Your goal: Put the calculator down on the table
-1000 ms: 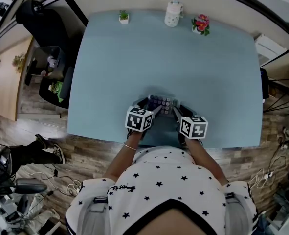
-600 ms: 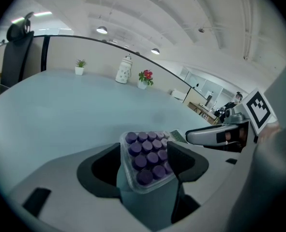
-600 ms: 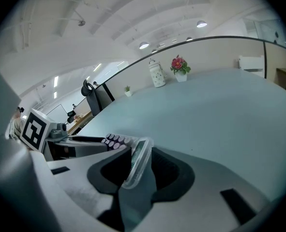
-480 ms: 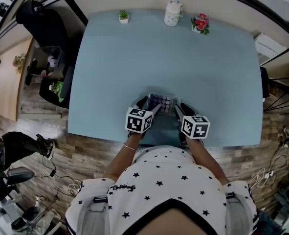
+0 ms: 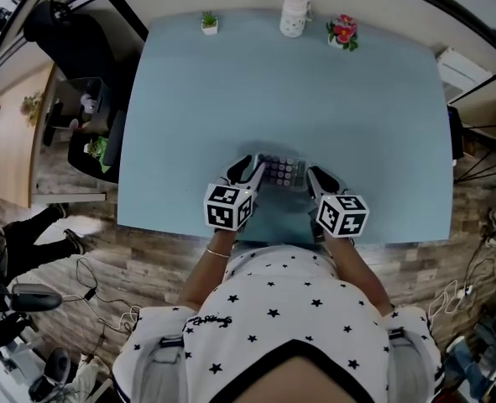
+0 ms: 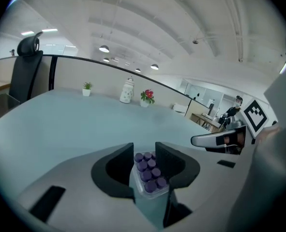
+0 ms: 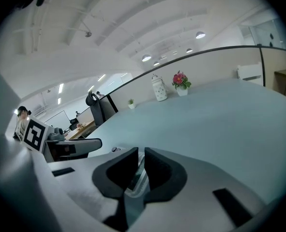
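A calculator (image 5: 283,174) with purple keys in a clear case hangs between my two grippers near the front edge of the pale blue table (image 5: 298,99). My left gripper (image 5: 253,173) grips its left end; its jaws have just been closing and now press on the key block (image 6: 148,174). My right gripper (image 5: 313,180) grips the right end; its jaws have also just been closing and pinch the thin edge (image 7: 136,180). From each gripper view, the other gripper's arm is visible off to the side. The lower part of the calculator is hidden behind the marker cubes.
At the table's far edge stand a small green plant (image 5: 208,22), a white jar (image 5: 294,15) and a pot of red flowers (image 5: 342,32). A black office chair (image 5: 63,36) stands off the table's left corner. My torso is close against the front edge.
Both pairs of jaws have closed onto the calculator's ends. Both grippers have risen toward the camera, their marker cubes showing larger and further apart.
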### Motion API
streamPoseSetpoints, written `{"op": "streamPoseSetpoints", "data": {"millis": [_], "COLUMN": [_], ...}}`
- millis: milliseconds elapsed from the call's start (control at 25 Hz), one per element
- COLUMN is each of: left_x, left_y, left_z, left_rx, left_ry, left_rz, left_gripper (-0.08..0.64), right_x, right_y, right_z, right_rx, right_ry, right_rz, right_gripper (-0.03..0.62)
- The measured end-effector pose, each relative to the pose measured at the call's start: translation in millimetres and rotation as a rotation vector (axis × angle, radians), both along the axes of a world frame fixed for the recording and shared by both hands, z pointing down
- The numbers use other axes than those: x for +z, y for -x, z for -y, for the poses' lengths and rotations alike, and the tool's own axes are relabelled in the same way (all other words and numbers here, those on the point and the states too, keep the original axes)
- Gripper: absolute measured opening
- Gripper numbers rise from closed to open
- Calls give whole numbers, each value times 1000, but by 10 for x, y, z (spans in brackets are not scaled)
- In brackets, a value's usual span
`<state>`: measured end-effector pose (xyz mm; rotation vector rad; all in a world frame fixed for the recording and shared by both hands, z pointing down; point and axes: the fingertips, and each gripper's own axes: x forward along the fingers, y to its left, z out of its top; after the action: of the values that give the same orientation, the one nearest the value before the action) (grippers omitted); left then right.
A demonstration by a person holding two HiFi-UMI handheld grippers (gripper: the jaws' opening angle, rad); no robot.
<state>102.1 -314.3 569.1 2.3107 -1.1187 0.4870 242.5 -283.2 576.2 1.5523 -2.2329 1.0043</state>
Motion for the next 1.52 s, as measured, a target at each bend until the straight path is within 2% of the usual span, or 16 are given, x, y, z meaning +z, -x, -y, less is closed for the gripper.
{"op": "streamPoseSetpoints", "data": {"millis": [200,320,440,560,800,1080,1520], "left_x": [-345,-578,-784,-906,-973,-882,-863], "left_y": [48,63,55,17,-30,-26,-75], "left_z": [36,61,51,20,-8,-38,-54], "left_rx": [1,-1,14,49,69,83,110], "left_ry": [-125,-200,-272,-309,-310,-263,-252], "left_rz": [-44,-70,-60,-55,-89,-77,-84], "left_gripper": [71,51,48,48,48,48,48], "right_x": [-254,-474,-717,-899,-952,-931,-901], "right_y": [-13,-46,-101,-122,-91,-89,-109], "right_z": [26,70,90,83,70,33,-13], "right_rx": [9,36,67,84,79,90,105], "right_ry": [-101,-193,-293,-358,-352,-336,-314], "right_rz": [-19,-49,-79,-75,-56,-52,-44], "right_gripper": [-2,-3,-5,-5,-5,-5,-5]}}
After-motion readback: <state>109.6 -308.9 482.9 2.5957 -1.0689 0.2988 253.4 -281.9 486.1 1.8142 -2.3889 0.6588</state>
